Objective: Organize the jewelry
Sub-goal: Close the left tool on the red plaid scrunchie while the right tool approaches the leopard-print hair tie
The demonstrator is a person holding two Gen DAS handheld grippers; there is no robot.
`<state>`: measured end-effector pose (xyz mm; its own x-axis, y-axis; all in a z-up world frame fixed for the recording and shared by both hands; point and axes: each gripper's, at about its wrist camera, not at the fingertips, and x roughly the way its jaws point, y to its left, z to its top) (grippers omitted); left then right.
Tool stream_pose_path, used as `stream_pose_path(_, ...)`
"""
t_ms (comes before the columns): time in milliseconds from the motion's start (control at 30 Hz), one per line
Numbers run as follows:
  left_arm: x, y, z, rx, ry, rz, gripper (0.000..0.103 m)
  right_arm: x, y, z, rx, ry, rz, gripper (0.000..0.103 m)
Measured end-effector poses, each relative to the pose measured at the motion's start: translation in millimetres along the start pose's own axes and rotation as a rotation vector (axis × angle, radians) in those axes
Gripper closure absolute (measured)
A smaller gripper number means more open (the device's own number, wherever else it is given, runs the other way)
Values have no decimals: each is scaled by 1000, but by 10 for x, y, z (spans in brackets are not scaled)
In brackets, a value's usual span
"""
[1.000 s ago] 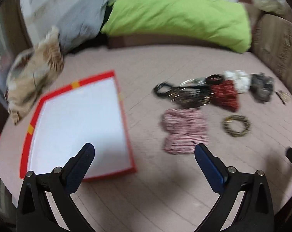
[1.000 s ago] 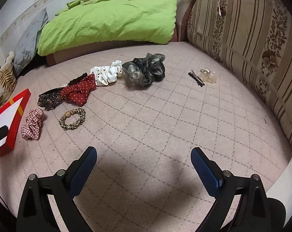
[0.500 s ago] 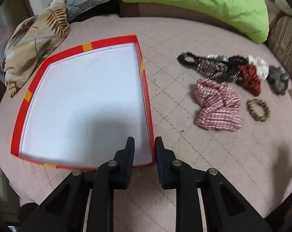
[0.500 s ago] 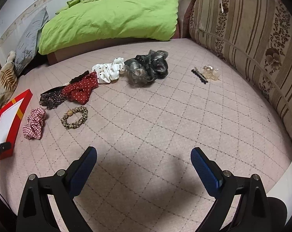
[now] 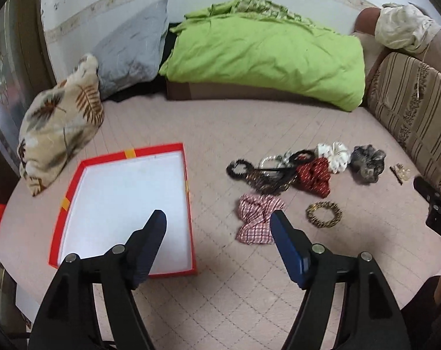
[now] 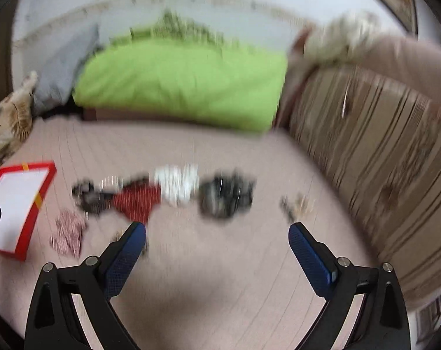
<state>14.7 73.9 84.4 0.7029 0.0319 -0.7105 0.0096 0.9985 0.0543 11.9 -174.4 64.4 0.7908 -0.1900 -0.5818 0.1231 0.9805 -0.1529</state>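
A red-rimmed box with a white inside (image 5: 74, 183) lies on the pink quilted bed, also seen in the blurred right wrist view (image 6: 42, 201). Right of it lie a red-checked scrunchie (image 5: 257, 218), a leopard-print hair tie (image 5: 324, 214), a tangle of dark headbands (image 5: 264, 175), a red dotted bow (image 5: 313, 176), a white scrunchie (image 5: 335, 156), a grey scrunchie (image 5: 367, 162) and a small clip (image 5: 400, 172). My left gripper (image 5: 217, 218) is open and empty, between box and checked scrunchie. My right gripper (image 6: 217, 230) is open and empty, above the bed near the grey scrunchie (image 6: 226, 198).
A green duvet (image 5: 264, 55) and grey pillow (image 5: 130, 49) lie at the back. A leaf-print pillow (image 5: 60, 122) sits at the left. A striped sofa back (image 5: 410, 110) borders the right. The right gripper's body (image 5: 436, 213) shows at the left view's right edge.
My left gripper shut half a second ago at the box's near edge, and has now opened and pulled back. My right gripper has tilted up and is moving fast; its view is blurred.
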Motion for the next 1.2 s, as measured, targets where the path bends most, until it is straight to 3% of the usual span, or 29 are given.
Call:
stream_pose_path(67,-62,-28,58,11,-4,2,27,74,45,74,-39,19,6,0)
stream_pose_path(133,-78,-66,113,12,-7,2,23,352,103,115,-54,182,38,3)
stream_pose_path(167,-70,-84,132,10,-12,-2,21,429,123,118,-43,220,65,11)
stream_pose_path(333,40,-148,123,22,-18,10,18,372,201,29,2,105,111,13)
stream_pose_path(433,186,-179,96,28,5,16,17,668,213,-127,45,245,179,17)
stream_pose_path(467,243,-193,89,27,19,12,17,735,186,-177,72,271,195,23)
stream_pose_path(533,354,-228,65,29,51,8,17,834,138,-281,127,305,212,25)
stream_pose_path(667,544,-281,26,55,108,-4,17,957,68,-372,173,309,230,25)
stream_pose_path(733,641,-299,20,59,140,-18,17,1081,77,-384,161,351,247,25)
stream_pose_path(833,771,-325,19,57,172,-25,17,1176,9,-382,180,382,277,33)
stream_pose_path(1000,946,-359,-18,80,189,-17,17,1198,2,-346,153,353,262,36)
stream_pose_path(1200,1069,-400,-7,101,209,-101,17,1253,194,-320,150,382,376,36)
